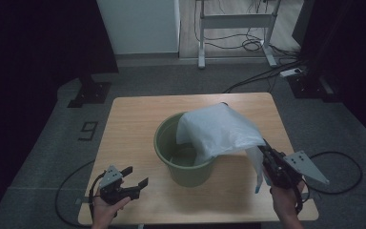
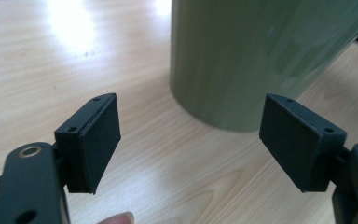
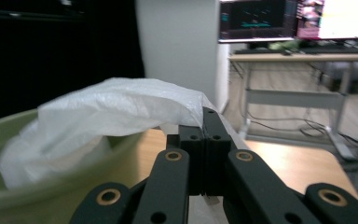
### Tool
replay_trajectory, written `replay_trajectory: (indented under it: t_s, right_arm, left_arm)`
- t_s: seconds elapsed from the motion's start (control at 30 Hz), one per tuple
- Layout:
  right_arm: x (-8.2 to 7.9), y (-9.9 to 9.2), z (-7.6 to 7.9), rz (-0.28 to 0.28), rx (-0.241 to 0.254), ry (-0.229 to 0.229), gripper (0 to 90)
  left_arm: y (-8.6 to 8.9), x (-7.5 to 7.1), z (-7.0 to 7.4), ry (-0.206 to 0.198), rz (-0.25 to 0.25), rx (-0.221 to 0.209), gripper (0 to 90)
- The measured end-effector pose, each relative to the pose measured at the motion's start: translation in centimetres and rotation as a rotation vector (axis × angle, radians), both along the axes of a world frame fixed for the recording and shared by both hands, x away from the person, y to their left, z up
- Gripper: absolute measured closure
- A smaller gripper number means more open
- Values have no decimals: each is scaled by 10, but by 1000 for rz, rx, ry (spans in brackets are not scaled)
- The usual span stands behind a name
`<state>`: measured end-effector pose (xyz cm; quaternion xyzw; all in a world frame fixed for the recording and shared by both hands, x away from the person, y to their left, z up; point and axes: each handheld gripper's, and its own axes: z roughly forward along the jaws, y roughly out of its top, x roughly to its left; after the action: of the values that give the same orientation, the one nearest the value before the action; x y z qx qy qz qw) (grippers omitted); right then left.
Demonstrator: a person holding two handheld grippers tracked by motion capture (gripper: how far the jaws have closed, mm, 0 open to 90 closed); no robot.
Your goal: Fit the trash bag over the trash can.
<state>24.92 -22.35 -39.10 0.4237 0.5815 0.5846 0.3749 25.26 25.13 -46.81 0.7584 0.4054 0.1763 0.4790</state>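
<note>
A green plastic bin (image 1: 183, 157) stands in the middle of the wooden table (image 1: 128, 119). A white plastic bag (image 1: 217, 131) is draped over the bin's right rim, part of it hanging inside. My right gripper (image 1: 265, 151) is to the right of the bin, shut on the bag's edge and lifting it; in the right gripper view the bag (image 3: 116, 109) runs from the closed jaws over the bin (image 3: 51, 196). My left gripper (image 1: 136, 177) is held near the table's front left, open, nothing between its pads. In the left gripper view the bin wall (image 2: 256, 56) stands just ahead.
The table's front edge is close to both hands. Beyond the table are a desk frame (image 1: 236, 28), floor cables (image 1: 257, 45) and a dark stand (image 1: 89, 93). A cable (image 1: 336, 171) loops on the floor at the right.
</note>
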Motion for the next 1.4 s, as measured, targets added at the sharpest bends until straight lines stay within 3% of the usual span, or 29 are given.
replay_trajectory:
  t_s: [0.33, 0.43, 0.93, 1.4]
  right_arm:
    - [2, 58, 11, 180, -61, -10, 881]
    - [2, 69, 14, 212, -77, -15, 880]
    - [10, 82, 16, 240, -80, 18, 879]
    - [9, 100, 13, 280, -95, 27, 879]
  left_arm:
    - [-15, -12, 31, -66, -28, -18, 208]
    - [-20, -13, 39, -83, -42, -46, 210]
    - [-45, -8, 64, -111, -60, -80, 222]
    - [-72, -2, 81, -139, -105, -49, 228]
